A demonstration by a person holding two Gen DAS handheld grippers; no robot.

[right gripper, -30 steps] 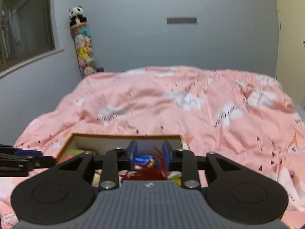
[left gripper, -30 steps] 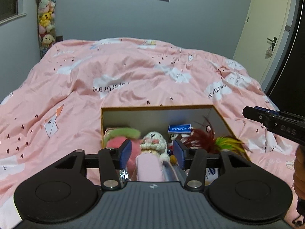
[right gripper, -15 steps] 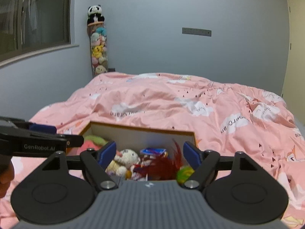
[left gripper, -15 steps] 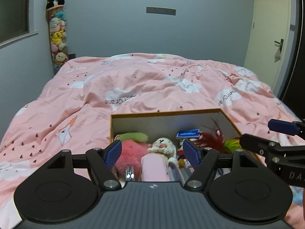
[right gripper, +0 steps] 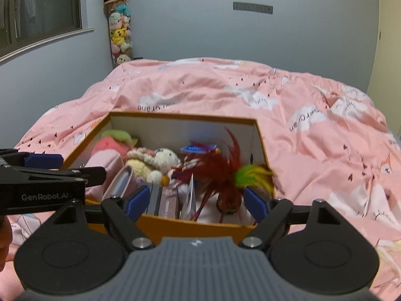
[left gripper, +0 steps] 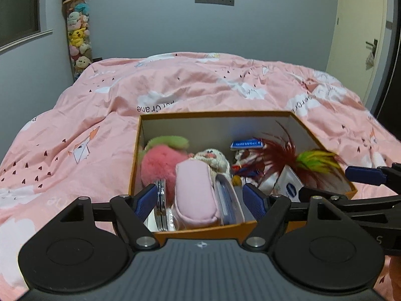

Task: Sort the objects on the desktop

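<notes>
While you held both grippers just above the near edge of the orange box, their fingers stood spread wide and pinched nothing. The left gripper sat low in its frame, centred over the pink pouch that lay at the box's lower middle. Behind it, toward frame centre, a pink-and-green plush and a cream knitted doll pressed together. The right gripper framed a red feather toy with a yellow-green tuft (blurred at its tips) at the box's right side. A small blue packet lay against the far wall. The box rested on a pink quilt; a column of stuffed toys stood at upper left.
</notes>
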